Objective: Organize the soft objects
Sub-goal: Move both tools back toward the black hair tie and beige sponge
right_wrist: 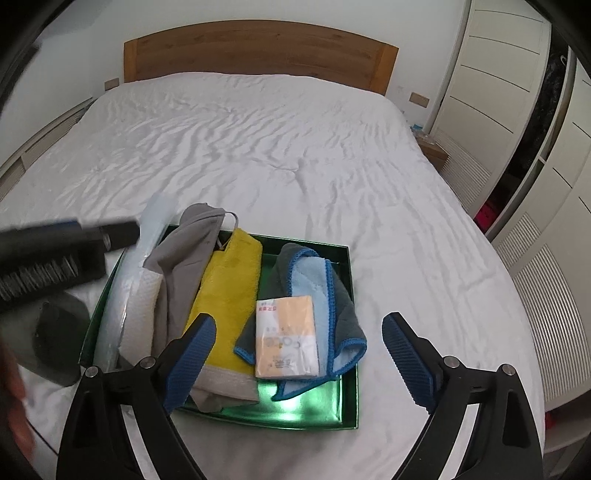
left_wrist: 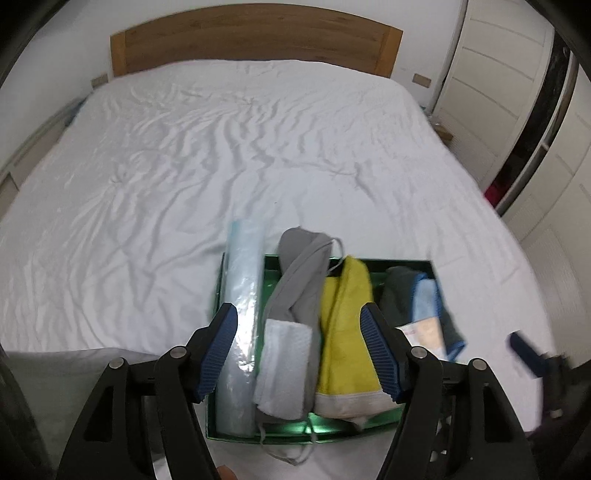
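A green tray point(left_wrist: 399, 264) point(right_wrist: 352, 295) lies on the white bed near its front edge. Side by side in it lie a clear plastic-wrapped roll point(left_wrist: 242, 295), a grey garment point(left_wrist: 299, 266) with a white cloth point(left_wrist: 284, 350) on it, a yellow towel point(left_wrist: 343, 332) point(right_wrist: 225, 295), and a grey and blue cloth point(right_wrist: 314, 280) under an orange tissue pack point(right_wrist: 286, 336). My left gripper point(left_wrist: 298, 317) hovers open above the grey garment and yellow towel, pressing on nothing. Over the tissue pack, my right gripper point(right_wrist: 299, 325) is open wide, its pads clear of everything.
White rumpled sheet point(left_wrist: 221, 166) covers the bed up to a wooden headboard point(left_wrist: 255, 33). White wardrobe doors point(right_wrist: 498, 74) stand at the right. A grey object point(right_wrist: 55, 332) lies on the bed left of the tray. A fingertip point(left_wrist: 225, 472) shows at the bottom edge.
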